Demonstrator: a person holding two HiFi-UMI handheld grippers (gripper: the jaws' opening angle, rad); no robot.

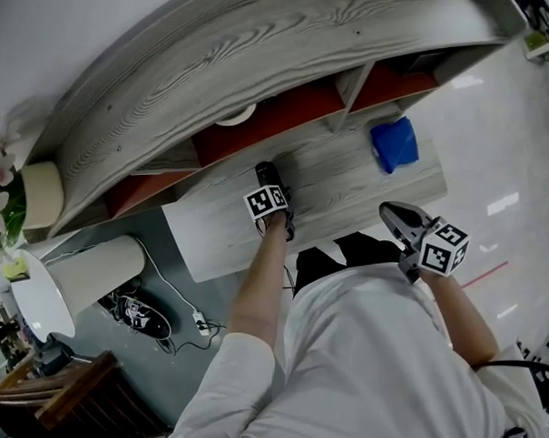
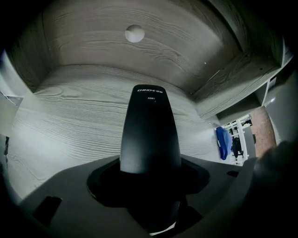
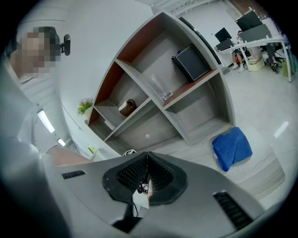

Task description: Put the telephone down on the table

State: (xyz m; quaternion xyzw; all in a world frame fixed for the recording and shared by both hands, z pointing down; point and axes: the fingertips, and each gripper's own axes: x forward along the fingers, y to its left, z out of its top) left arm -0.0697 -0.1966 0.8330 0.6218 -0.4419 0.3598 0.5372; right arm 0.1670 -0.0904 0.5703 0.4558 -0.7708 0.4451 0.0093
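The left gripper [image 2: 150, 190] has its jaws closed on a black telephone [image 2: 150, 130]. The telephone's rounded end, marked with small white print, points away over the grey wood-grain tabletop [image 2: 70, 121]. A blue cloth [image 2: 223, 142] lies near the tabletop's right edge. A small white disc [image 2: 134, 33] shows on the wooden panel [image 2: 195, 42] beyond the far edge.
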